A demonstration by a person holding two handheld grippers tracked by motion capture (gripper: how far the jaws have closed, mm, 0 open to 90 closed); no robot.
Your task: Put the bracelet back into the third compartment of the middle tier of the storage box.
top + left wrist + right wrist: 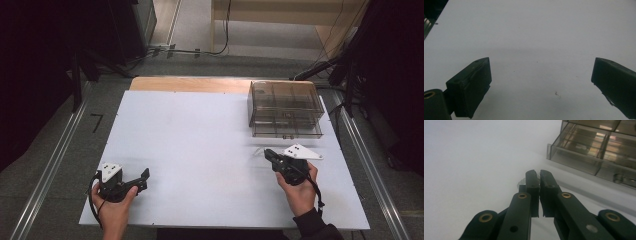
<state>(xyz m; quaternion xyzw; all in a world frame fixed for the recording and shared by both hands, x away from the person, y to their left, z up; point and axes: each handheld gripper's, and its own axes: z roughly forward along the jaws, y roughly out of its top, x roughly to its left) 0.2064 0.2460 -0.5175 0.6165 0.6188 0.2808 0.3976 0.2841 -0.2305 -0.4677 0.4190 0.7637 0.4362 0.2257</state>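
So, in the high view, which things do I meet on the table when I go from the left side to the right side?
Left gripper with open jaws → small clear object, too faint to identify → right gripper with shut jaws. The clear drawer box stands farther back, above the right gripper, so it is left out of the order.

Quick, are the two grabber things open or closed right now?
Left gripper: open, nothing between its jaws.
Right gripper: closed; whether it pinches something small cannot be told.
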